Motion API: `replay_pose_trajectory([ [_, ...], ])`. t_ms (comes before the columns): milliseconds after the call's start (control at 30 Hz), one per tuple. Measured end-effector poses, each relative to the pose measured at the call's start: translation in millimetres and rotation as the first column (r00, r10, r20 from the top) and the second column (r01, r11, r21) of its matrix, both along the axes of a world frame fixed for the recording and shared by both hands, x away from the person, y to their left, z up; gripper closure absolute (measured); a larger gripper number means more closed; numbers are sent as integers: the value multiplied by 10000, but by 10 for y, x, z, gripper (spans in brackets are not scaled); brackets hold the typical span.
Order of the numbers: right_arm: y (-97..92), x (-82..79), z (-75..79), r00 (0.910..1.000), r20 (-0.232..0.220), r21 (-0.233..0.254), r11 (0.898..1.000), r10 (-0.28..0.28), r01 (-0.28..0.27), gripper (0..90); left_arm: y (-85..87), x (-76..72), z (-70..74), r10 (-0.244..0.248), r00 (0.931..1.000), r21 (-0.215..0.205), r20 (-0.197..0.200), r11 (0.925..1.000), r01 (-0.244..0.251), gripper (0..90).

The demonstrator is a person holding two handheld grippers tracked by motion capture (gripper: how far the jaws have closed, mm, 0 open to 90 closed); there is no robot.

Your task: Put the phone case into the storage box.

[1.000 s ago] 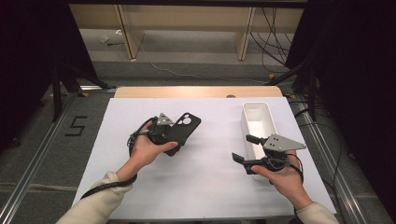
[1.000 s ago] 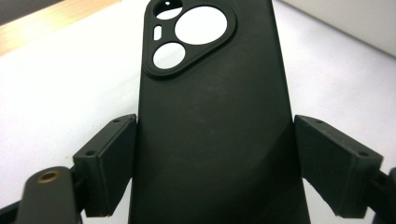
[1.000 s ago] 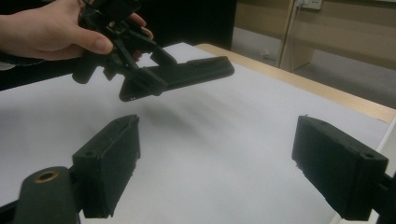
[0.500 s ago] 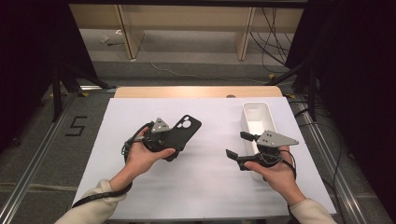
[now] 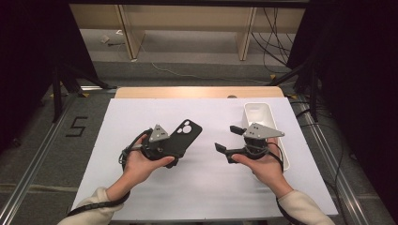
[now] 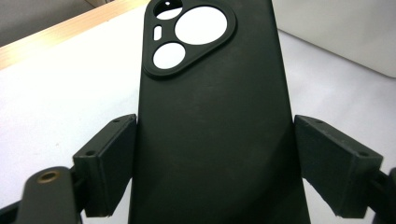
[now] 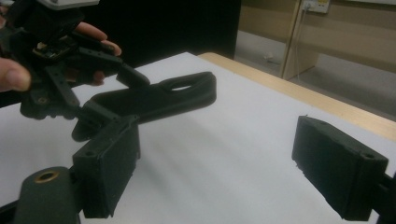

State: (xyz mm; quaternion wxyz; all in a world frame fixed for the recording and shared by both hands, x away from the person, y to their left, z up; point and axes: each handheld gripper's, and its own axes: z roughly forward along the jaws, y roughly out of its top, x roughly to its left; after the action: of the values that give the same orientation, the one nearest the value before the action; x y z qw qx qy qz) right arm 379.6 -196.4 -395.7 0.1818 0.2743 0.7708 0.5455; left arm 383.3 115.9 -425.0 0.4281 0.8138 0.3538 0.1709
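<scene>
The left gripper [image 5: 174,146] is clamping a black phone case [image 6: 210,116] by its long edges, holding it above the white worktop [image 5: 206,187] left of centre, camera cutout pointing far. The right gripper [image 5: 230,140] is hovering to its right with jaws standing wide and nothing between them, facing the case. A white tray [image 5: 258,110] is lying at the right edge.

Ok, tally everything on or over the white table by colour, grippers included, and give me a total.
Black: 3, the phone case, the left gripper closed on it, and the right gripper with its jaws open and empty.
White: 1, the tray at the table's right edge.
Total: 4.
</scene>
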Motion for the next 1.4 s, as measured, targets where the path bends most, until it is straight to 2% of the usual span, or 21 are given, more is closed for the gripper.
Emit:
replay_pose_trajectory([
  [367, 253, 199, 45, 10000, -91, 100, 9999, -28, 29, 166, -77, -123, -15, -230, 9995, 41, 213, 9997, 229, 163],
  [600, 423, 346, -3, 9989, -460, 76, 10000, 10, -7, 169, -140, -169, -12, -407, 9986, 152, 350, 9991, 402, 164],
  [900, 536, 490, -99, 9949, -1004, -43, 10000, 6, -10, 181, -219, -214, -27, -663, 9969, 272, 423, 9975, 652, 164],
  [933, 545, 503, -108, 9940, -1090, -67, 10000, -3, -4, 181, -231, -220, -33, -707, 9967, 177, 393, 9974, 701, 165],
  [1033, 584, 535, -135, 9920, -1263, -69, 10000, 47, -56, 190, -253, -236, -41, -668, 9972, 213, 323, 9976, 661, 164],
  [1167, 635, 561, -166, 9888, -1486, -118, 9998, 142, -161, 199, -267, -237, -33, -790, 9954, 385, 545, 9963, 769, 165],
  [1400, 679, 597, -201, 9864, -1633, -120, 9997, 195, -218, 212, -280, -247, -29, -810, 9947, 408, 629, 9961, 785, 166],
])
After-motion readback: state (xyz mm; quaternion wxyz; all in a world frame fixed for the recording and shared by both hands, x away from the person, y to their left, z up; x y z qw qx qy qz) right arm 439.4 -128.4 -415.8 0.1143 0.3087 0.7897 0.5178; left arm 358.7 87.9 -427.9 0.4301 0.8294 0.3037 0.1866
